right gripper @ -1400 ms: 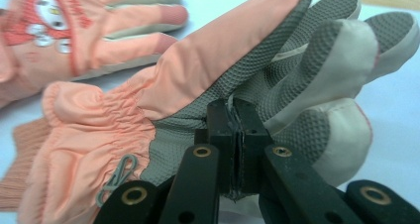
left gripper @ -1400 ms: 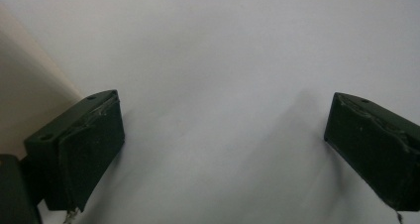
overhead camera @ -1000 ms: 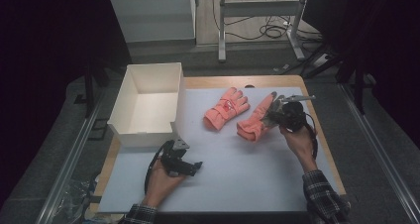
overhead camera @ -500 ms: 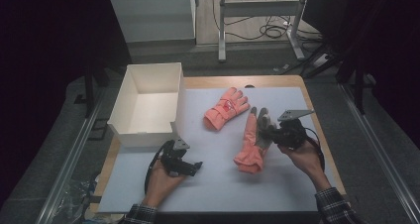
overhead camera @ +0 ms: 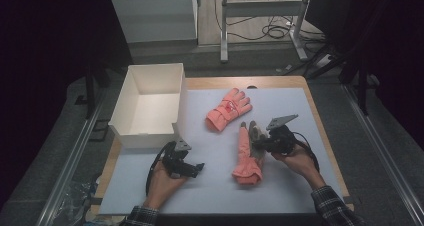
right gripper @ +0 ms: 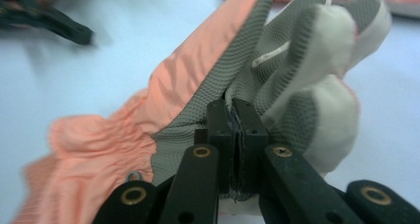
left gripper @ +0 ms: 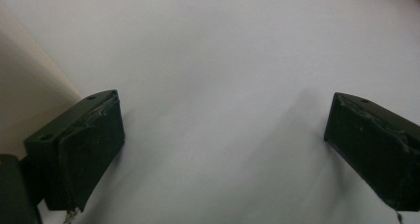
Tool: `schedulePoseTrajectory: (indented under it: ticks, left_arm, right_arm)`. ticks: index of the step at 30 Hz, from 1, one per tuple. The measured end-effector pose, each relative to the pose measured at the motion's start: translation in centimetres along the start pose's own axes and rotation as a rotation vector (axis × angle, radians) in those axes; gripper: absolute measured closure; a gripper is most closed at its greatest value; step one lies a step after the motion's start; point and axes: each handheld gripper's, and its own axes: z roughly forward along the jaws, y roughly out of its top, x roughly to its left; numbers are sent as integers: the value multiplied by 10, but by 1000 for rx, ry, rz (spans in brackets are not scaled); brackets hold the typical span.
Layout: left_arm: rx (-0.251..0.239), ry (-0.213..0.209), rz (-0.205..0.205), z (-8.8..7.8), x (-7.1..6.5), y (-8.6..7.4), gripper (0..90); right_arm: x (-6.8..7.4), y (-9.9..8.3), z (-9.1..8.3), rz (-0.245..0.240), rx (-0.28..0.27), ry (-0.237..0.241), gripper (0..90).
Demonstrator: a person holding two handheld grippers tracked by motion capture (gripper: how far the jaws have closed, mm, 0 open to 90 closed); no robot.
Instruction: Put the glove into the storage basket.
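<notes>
Grey mesh palm [right gripper: 277, 75] shows where right hand-held gripper [right gripper: 236, 116] pinches glove [overhead camera: 246, 153].

in the high view we see a dim room: the white table mat [overhead camera: 280, 186] is the one evenly lit patch, and the surroundings sink into near black. shadows under the white box [overhead camera: 150, 106] are soft. the left gripper view is bright, with faint shadows beside the jaws. in the right gripper view the near jaws look sharp, while the glove [right gripper: 297, 60] and the far corners blur.
</notes>
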Motion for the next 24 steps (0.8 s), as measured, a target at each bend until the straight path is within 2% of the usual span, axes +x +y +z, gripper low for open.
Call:
schedulePoseTrajectory:
  ticks: [1, 3, 6, 7, 10, 13, 15, 16, 17, 18, 19, 20, 22, 24]
  left_arm:
    - [0, 0, 0, 0, 0, 0, 22]
    - [0, -1, 1, 0, 0, 0, 22]
    - [0, -1, 0, 0, 0, 0, 22]
    - [0, -1, 0, 0, 0, 0, 22]
    - [1, 1, 1, 0, 0, 0, 22]
    - [1, -1, 1, 0, 0, 0, 22]
    - [1, -1, 0, 0, 0, 0, 22]
    - [0, -1, 0, 0, 0, 0, 22]
    - [0, -1, 0, 0, 0, 0, 22]
    - [0, -1, 0, 0, 0, 0, 22]
    - [0, -1, 0, 0, 0, 0, 21]
    - [-1, -2, 0, 0, 0, 0, 22]
    - [-1, -2, -1, 0, 0, 0, 22]
    - [-1, -2, -1, 0, 0, 0, 22]
  right_arm:
    - [-1, 0, 3, -6, 3, -22, 829]
    - [-1, 0, 4, -7, 2, -37, 815]
    - [-3, 3, -1, -6, -17, -84, 772]
    - [-3, 3, -1, -6, -17, -84, 772]
    - [-3, 11, -7, 0, -30, -133, 695]
    - [-3, 15, -8, 9, -38, -150, 664]
    - [-4, 20, -8, 29, -52, -172, 626]
    - [-6, 25, -7, 64, -66, -185, 591]
    - [-6, 25, -7, 64, -66, -185, 591]
    - [-10, 32, -5, 109, -82, -195, 560]
    - [-10, 32, -5, 109, -82, -195, 560]
    - [-13, 38, -3, 142, -98, -202, 537]
    - [-14, 41, -2, 149, -105, -205, 531]
    - [-17, 51, 3, 142, -113, -204, 530]
